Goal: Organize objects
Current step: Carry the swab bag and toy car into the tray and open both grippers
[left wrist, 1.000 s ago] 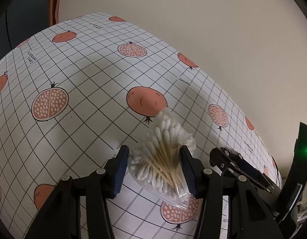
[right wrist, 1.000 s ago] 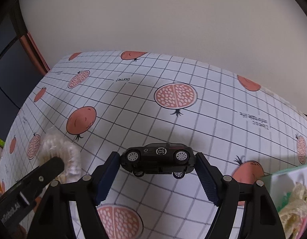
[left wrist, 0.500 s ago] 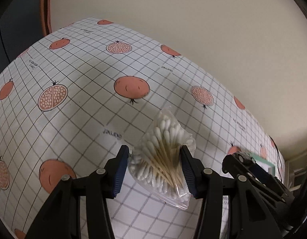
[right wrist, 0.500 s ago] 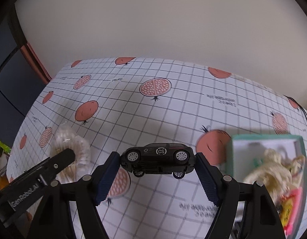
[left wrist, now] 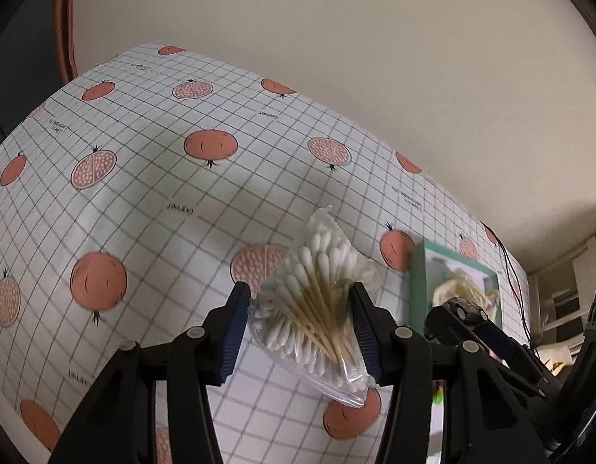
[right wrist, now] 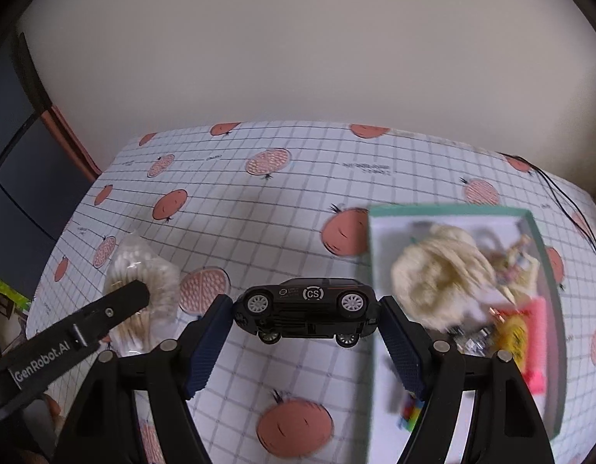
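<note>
Left gripper clamps a crinkly cotton-swab bag; right gripper clamps a glossy toy car.

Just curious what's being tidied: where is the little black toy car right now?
The toy car hangs sideways between the right hand-held gripper fingers, above the tablecloth, just left of the green box.

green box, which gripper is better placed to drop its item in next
Right. The right gripper, holding the toy car, sits beside the green box; the left gripper with the cotton swabs is farther away.
</note>
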`<state>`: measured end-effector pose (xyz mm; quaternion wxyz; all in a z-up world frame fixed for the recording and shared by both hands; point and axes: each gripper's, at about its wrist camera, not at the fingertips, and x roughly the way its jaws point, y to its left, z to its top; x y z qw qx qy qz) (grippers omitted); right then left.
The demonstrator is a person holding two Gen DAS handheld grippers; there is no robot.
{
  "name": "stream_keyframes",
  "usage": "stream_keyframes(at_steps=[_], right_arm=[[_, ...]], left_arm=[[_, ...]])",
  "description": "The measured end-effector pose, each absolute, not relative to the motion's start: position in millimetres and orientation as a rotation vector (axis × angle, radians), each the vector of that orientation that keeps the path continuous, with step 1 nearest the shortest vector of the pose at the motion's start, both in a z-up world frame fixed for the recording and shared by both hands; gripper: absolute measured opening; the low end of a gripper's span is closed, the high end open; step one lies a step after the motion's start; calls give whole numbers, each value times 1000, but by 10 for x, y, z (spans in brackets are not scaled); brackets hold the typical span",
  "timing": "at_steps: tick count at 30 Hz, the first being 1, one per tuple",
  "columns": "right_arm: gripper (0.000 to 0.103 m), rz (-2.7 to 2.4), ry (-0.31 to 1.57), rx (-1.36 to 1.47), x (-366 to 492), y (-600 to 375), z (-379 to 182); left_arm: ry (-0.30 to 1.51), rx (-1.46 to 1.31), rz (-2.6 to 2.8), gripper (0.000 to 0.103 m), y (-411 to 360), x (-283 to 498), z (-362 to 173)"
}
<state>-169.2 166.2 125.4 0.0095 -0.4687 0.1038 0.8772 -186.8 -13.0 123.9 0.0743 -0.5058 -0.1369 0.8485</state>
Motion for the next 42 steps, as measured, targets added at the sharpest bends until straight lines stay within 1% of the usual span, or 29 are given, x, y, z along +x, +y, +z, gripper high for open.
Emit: stream_keyframes(at_steps=[6,11,16,24,30,42], right_arm=[[79,2717,352,-1437,-1328,1868,1311],[79,2699,358,-1425,-1039,2033,1342],[79,2681,356,-1428,-855,2202,1285],[79,2629,391,-1423,-702,2541,1176],[79,2557,386,-1434,-602,2824,1044],[79,2448,432,-1444,-384,3342,866]], left_arm=[[-363,-1499,2536,53,18,-1529,1287],[-371,-1485,2489,53,156,-1324,1287],[-331,-1463,2469,54,370,-1165,1294],[-299,-1455,2425,54,702,-1102,1237],[-360,-1446,2337,54,920,-1066,1134],[-285,-1462,2243,54,1501,-909,896]])
